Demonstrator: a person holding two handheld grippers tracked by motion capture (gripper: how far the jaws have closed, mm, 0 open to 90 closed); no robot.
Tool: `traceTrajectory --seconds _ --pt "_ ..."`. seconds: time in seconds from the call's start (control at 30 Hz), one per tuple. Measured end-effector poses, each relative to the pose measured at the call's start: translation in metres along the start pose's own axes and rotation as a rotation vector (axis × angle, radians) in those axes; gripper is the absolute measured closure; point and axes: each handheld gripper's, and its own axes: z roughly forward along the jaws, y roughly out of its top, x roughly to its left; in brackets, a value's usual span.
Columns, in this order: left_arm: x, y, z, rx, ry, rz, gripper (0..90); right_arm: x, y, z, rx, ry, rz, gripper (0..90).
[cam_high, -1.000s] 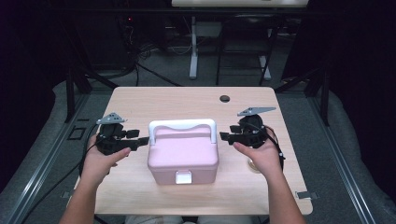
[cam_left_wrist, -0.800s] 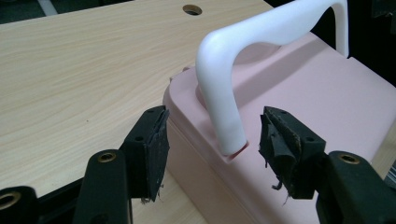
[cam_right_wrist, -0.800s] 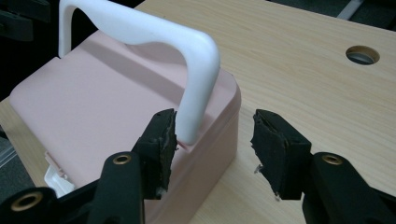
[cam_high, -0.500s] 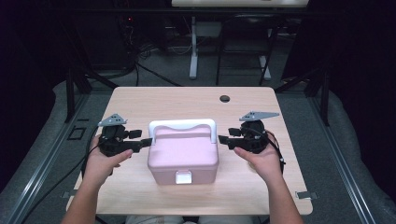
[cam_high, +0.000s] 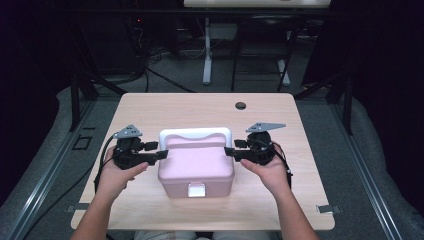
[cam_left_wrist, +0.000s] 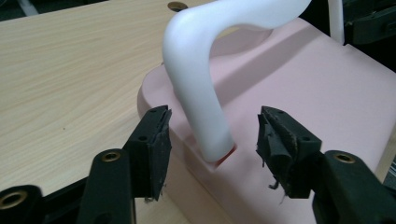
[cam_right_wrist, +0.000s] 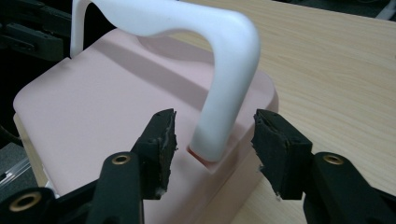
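A pink box (cam_high: 196, 167) with a white arched handle (cam_high: 195, 134) stands on the wooden table (cam_high: 200, 107). My left gripper (cam_high: 161, 154) is at the box's left end. In the left gripper view its jaws (cam_left_wrist: 212, 133) straddle the handle's leg (cam_left_wrist: 198, 70) where it meets the pink lid (cam_left_wrist: 317, 84). They have just been closing, and gaps remain on both sides. My right gripper (cam_high: 229, 151) is at the right end. Its jaws (cam_right_wrist: 214, 135) stand apart around the other handle leg (cam_right_wrist: 229, 84) without touching it.
A white latch (cam_high: 196, 190) sits on the box's front face, toward the person. A dark round hole (cam_high: 240, 105) lies in the table's far right part. Bare wood surrounds the box. Dark floor and desk legs lie beyond the far edge.
The right gripper has sunk a little and come in against the box's right end. The left hand has stayed at the left end.
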Motion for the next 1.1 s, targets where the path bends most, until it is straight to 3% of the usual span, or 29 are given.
traceTrajectory --seconds 0.23,0.4,0.67,1.1 --pt "-0.003 -0.001 0.004 0.006 0.017 0.024 54.4 0.003 0.000 0.004 0.002 0.017 -0.016 56.0" --pt "-0.003 -0.002 0.002 0.003 0.038 0.038 63.7 0.004 0.000 0.004 0.004 -0.011 -0.034 66.0" --pt "-0.005 -0.002 -0.002 -0.006 0.032 0.045 69.7 0.006 -0.001 0.001 0.002 -0.005 -0.044 71.9" --pt "-0.008 -0.002 -0.009 0.019 0.026 0.061 73.5 0.012 -0.002 -0.004 0.028 0.006 -0.073 73.4"
